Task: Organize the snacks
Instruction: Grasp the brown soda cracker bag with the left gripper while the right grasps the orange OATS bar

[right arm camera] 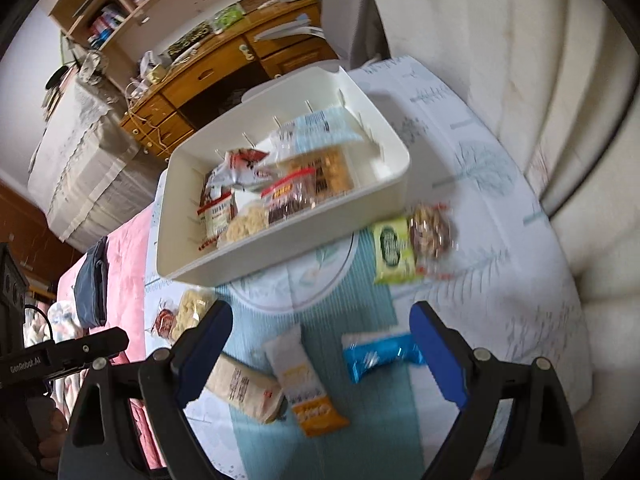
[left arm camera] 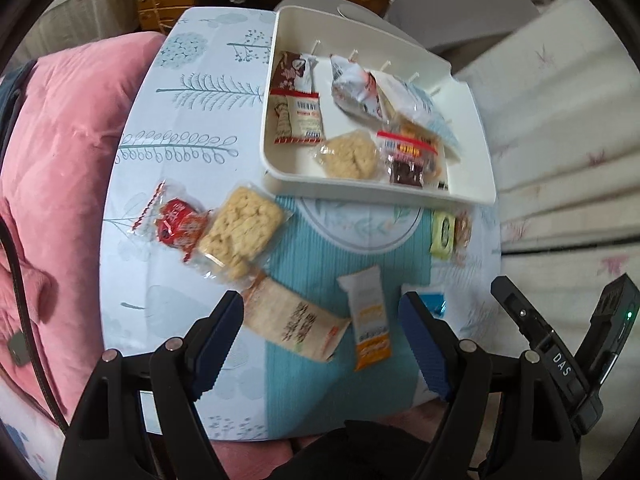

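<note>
A white bin point(left arm camera: 360, 194) point(right arm camera: 240, 264) at the far side of the table holds several snack packets. Loose on the cloth lie a red packet point(left arm camera: 176, 226), a clear-wrapped cracker block point(left arm camera: 242, 232), a beige packet point(left arm camera: 296, 320) point(right arm camera: 244, 388), a white-and-orange bar point(left arm camera: 370, 318) point(right arm camera: 304, 384), a blue packet point(right arm camera: 380, 354), a green packet point(right arm camera: 394, 250) and a nut packet point(right arm camera: 434, 232). My left gripper point(left arm camera: 320, 304) hangs open above the beige packet and the bar. My right gripper point(right arm camera: 322, 316) is open above the bar and the blue packet. Neither holds anything.
The table's patterned cloth point(left arm camera: 192, 120) has a teal striped mat point(right arm camera: 360, 420) in front. A pink cushion point(left arm camera: 60, 160) lies left of the table, and white quilted upholstery point(right arm camera: 560, 140) borders it on the right. A wooden desk with shelves point(right arm camera: 200, 80) stands behind.
</note>
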